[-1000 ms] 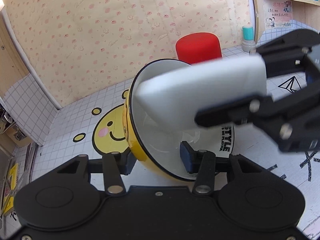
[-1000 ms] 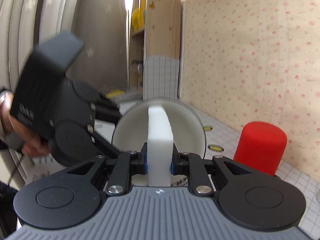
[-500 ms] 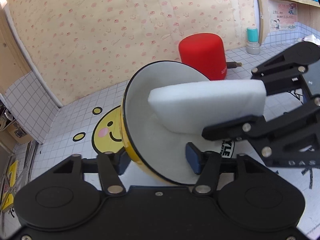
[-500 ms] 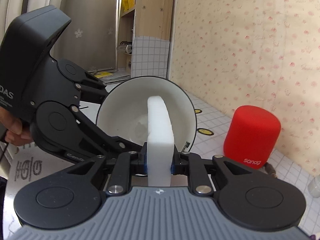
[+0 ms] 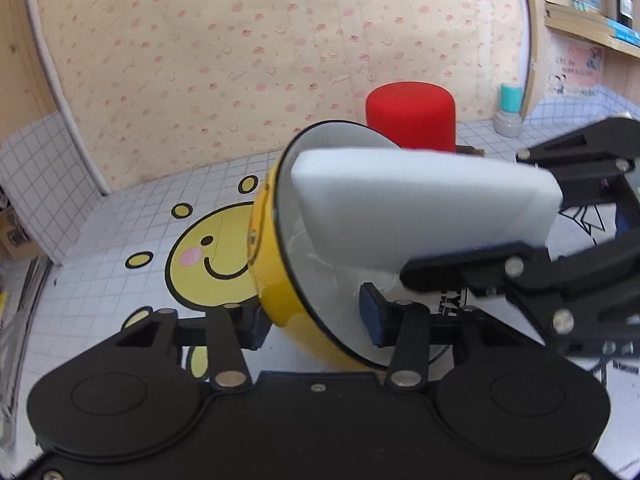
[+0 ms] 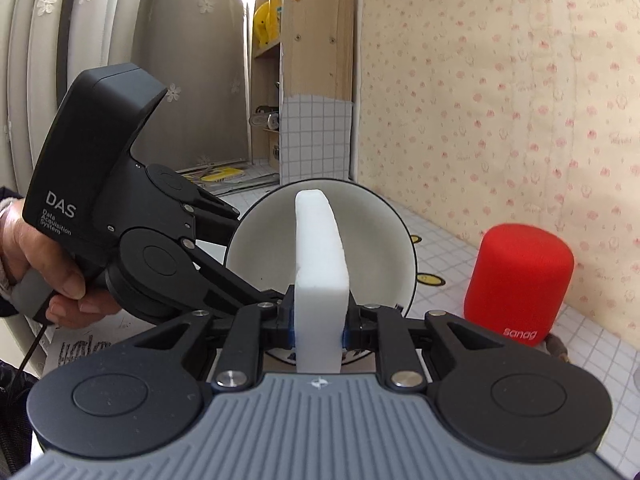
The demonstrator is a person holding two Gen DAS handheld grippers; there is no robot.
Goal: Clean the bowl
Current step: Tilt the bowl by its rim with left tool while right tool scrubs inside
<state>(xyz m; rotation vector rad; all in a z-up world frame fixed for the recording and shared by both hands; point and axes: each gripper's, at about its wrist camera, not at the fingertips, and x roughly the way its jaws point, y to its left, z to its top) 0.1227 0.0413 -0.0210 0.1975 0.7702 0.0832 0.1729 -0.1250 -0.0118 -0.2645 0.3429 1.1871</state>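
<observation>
Gripping tilted bowl (image 5: pixel 276 264) rim, left gripper (image 5: pixel 312 320), right gripper (image 6: pixel 319 322) clamping sponge (image 6: pixel 318 256) lengthwise inside.

Both my wrist views are bright with soft, even daylight, and the strongest glow comes through the pale curtains (image 6: pixel 100 60) at the left of the right-wrist view, where the gap by the wooden post (image 6: pixel 318 28) is blown out to white. Fisheye bending curves the wall (image 5: pixel 240 40) edges and darkens every corner. In the left-wrist view the white sponge (image 5: pixel 424 208) and my right gripper (image 5: pixel 568 240) look smeared with blur, and shadows are faint.
</observation>
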